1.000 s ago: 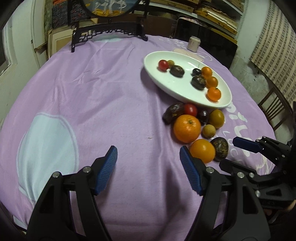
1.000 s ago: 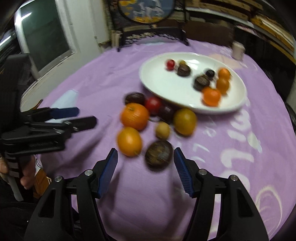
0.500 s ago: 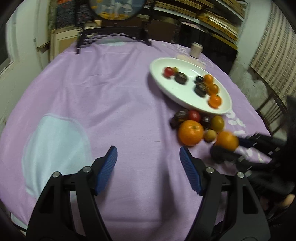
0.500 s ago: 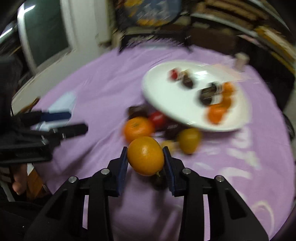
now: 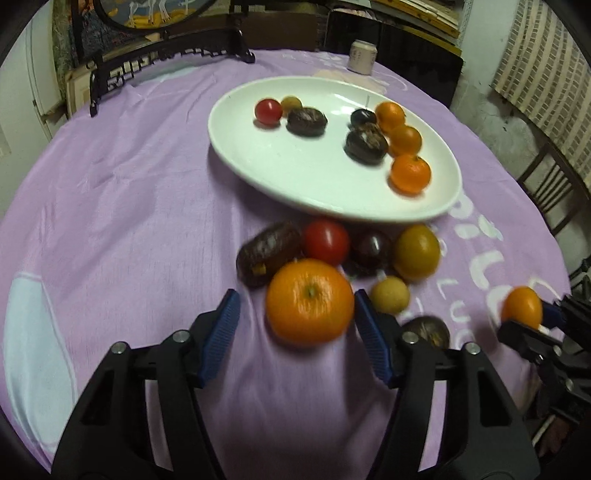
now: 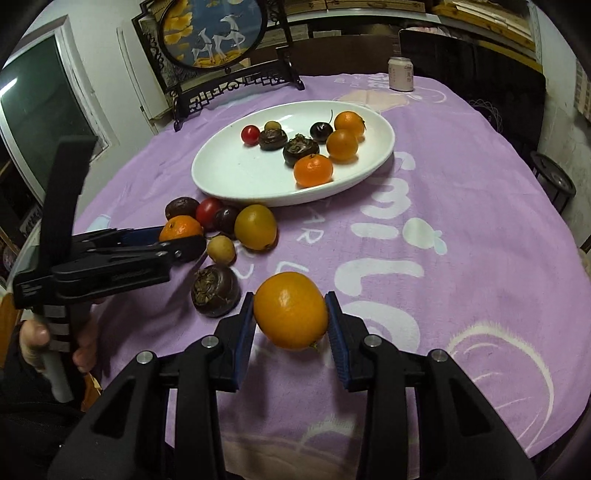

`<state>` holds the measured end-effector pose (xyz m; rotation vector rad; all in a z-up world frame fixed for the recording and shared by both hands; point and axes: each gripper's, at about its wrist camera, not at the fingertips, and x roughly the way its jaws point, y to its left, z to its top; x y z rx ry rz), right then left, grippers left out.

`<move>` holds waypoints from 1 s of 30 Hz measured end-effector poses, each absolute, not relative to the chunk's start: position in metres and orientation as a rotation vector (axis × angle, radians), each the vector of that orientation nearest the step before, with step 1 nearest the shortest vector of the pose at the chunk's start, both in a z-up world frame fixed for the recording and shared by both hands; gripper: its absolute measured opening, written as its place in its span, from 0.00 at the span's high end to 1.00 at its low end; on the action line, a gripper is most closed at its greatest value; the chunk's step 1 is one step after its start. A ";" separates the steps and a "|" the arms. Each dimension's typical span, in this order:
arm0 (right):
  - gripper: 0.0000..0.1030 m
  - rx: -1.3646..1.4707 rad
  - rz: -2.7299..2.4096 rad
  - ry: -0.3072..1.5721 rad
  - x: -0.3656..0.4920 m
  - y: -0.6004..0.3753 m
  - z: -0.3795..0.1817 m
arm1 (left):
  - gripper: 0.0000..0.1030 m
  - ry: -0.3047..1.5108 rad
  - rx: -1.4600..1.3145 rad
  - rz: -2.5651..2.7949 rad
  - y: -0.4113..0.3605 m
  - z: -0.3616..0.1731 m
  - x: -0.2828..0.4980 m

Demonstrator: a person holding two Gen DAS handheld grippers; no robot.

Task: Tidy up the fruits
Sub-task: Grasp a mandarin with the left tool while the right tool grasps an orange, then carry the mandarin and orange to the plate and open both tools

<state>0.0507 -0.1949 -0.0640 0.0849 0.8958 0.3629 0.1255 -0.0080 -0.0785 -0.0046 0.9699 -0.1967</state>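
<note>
- The right gripper [image 6: 291, 325] is clamped on a small orange [image 6: 290, 311], both blue pads pressed against its sides; the fruit hangs clear above the purple tablecloth [image 6: 461, 206].
- From the left wrist view the same small orange shows at the far right edge, pinched in the right gripper's tips.
- The left gripper [image 5: 295, 325] has just been closing, with a large orange [image 5: 309, 301] between its jaws. The right pad [image 5: 369, 332] sits at the fruit's side, while the left pad [image 5: 219, 332] stands apart from it with cloth showing in the gap (so no grip yet).
- The large orange rests on the cloth, touching a dark brown oblong fruit [image 5: 269, 253] and just below a red tomato [image 5: 327, 242].
- Beside these lie a dark plum-like fruit [image 5: 370, 246], an olive-yellow round fruit [image 5: 416, 252], a small pale yellow fruit [image 5: 389, 295] and a dark water chestnut [image 6: 215, 290] (nearest the right gripper).
- The white oval plate [image 6: 229, 173] sits further back on the cloth, holding three small oranges [image 6: 313, 170], a cherry tomato [image 6: 250, 134], two dark brown water chestnuts [image 6: 301, 148], one dark round fruit [image 6: 321, 131] and one small yellowish fruit behind.
- A person's hand [image 6: 85, 343] grips the left gripper's handle at the lower left of the right wrist view.
- A pale can [image 6: 400, 74] stands at the table's far edge, near a dark carved stand with a round painted panel [image 6: 214, 31].
</note>
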 end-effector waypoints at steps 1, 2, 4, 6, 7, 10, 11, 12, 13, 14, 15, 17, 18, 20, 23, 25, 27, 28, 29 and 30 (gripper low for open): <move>0.64 0.089 0.366 0.896 0.051 -0.195 -0.064 | 0.48 0.967 -0.008 -0.193 -0.008 -0.078 0.127; 0.64 0.092 0.372 0.894 0.051 -0.194 -0.063 | 0.57 0.961 -0.014 -0.199 -0.009 -0.077 0.127; 0.64 0.092 0.379 0.891 0.051 -0.193 -0.062 | 0.57 0.965 -0.015 -0.226 -0.010 -0.075 0.125; 0.64 0.093 0.379 0.885 0.051 -0.193 -0.061 | 0.58 0.971 -0.015 -0.246 -0.011 -0.075 0.118; 0.64 0.094 0.379 0.883 0.050 -0.193 -0.060 | 0.58 0.967 -0.008 -0.250 -0.012 -0.074 0.113; 0.64 0.093 0.377 0.881 0.052 -0.192 -0.059 | 0.58 0.964 -0.022 -0.271 -0.010 -0.070 0.099; 0.64 0.093 0.378 0.881 0.053 -0.191 -0.058 | 0.58 0.962 -0.029 -0.279 -0.008 -0.068 0.095; 0.64 0.092 0.380 0.881 0.054 -0.190 -0.058 | 0.58 0.959 -0.034 -0.284 -0.007 -0.065 0.091; 0.64 0.091 0.382 0.880 0.055 -0.189 -0.057 | 0.58 0.953 -0.036 -0.289 -0.005 -0.063 0.088; 0.64 0.091 0.383 0.878 0.057 -0.188 -0.056 | 0.58 0.944 -0.040 -0.293 -0.003 -0.058 0.085; 0.64 0.091 0.384 0.877 0.059 -0.188 -0.055 | 0.58 0.938 -0.044 -0.295 -0.001 -0.055 0.084; 0.64 0.090 0.383 0.871 0.062 -0.186 -0.052 | 0.58 0.925 -0.058 -0.299 0.004 -0.047 0.082; 0.64 0.087 0.382 0.869 0.064 -0.186 -0.051 | 0.58 0.917 -0.063 -0.300 0.007 -0.042 0.082; 0.64 0.083 0.378 0.859 0.068 -0.186 -0.047 | 0.58 0.898 -0.060 -0.292 0.011 -0.033 0.085; 0.64 0.075 0.371 0.840 0.080 -0.187 -0.040 | 0.57 0.878 -0.044 -0.278 0.016 -0.020 0.098; 0.64 0.057 0.364 0.822 0.092 -0.188 -0.032 | 0.57 0.851 -0.021 -0.273 0.015 -0.009 0.109; 0.64 0.044 0.360 0.811 0.105 -0.188 -0.027 | 0.57 0.812 0.014 -0.263 0.010 0.005 0.124; 0.64 0.039 0.362 0.807 0.113 -0.188 -0.025 | 0.57 0.805 0.018 -0.259 0.008 0.009 0.131; 0.64 0.038 0.361 0.803 0.123 -0.189 -0.022 | 0.57 0.803 0.022 -0.258 0.006 0.012 0.141; 0.64 0.036 0.357 0.801 0.135 -0.189 -0.020 | 0.57 0.810 0.022 -0.257 0.002 0.015 0.158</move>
